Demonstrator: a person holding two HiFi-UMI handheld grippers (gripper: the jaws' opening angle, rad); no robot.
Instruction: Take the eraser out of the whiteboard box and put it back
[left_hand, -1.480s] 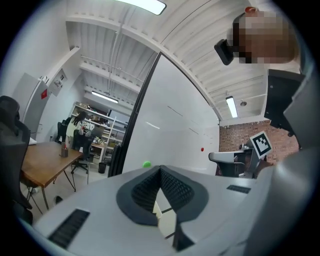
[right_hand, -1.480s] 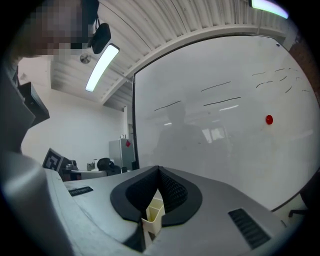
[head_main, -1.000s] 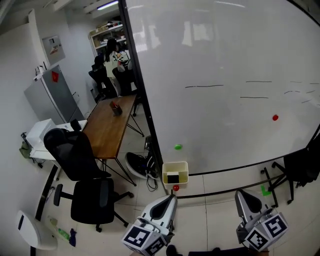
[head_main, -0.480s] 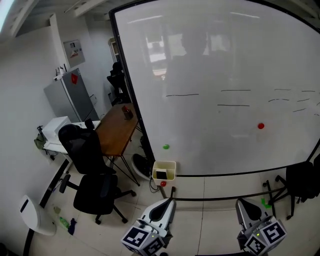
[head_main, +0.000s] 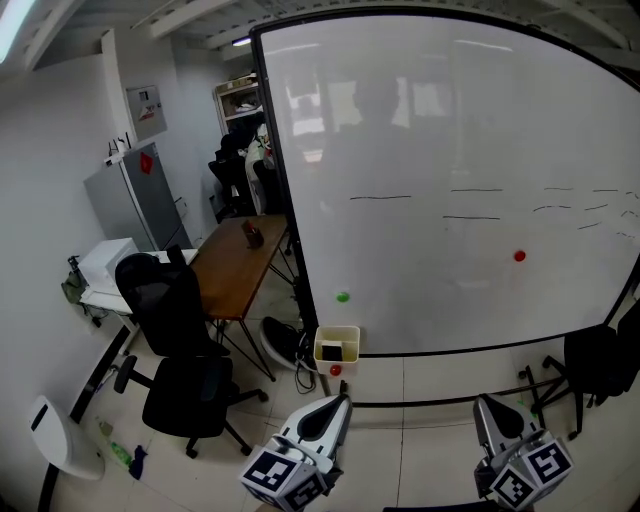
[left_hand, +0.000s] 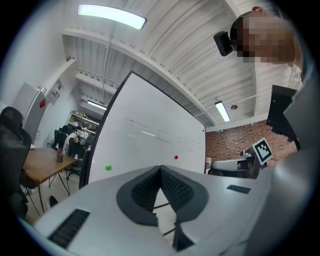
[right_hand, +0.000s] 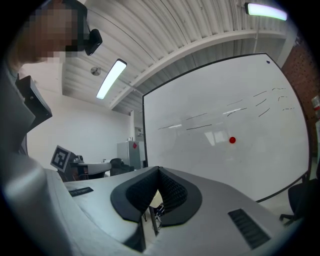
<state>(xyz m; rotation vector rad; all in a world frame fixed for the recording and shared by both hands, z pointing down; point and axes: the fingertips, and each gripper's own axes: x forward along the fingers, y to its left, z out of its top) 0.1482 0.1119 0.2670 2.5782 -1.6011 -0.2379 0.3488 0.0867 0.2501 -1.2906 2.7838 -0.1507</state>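
Observation:
A small yellow box (head_main: 337, 349) hangs at the bottom left corner of the big whiteboard (head_main: 450, 200). A dark eraser (head_main: 341, 352) lies inside it. My left gripper (head_main: 343, 399) is low in the head view, just below the box and apart from it. Its jaws are shut with nothing between them (left_hand: 160, 168). My right gripper (head_main: 481, 401) sits further right, below the board's lower edge. It is also shut and empty (right_hand: 158, 169). Both point level toward the board.
A green magnet (head_main: 343, 297) and a red magnet (head_main: 519, 256) stick to the board. A black office chair (head_main: 175, 345), a wooden table (head_main: 235, 262) and a grey cabinet (head_main: 128, 205) stand at the left. A dark chair (head_main: 600, 360) stands at the right.
The whole view has shifted with the person's movement, and the board's left edge and the yellow box have slid slightly in frame. Both grippers stay low in the picture, still shut.

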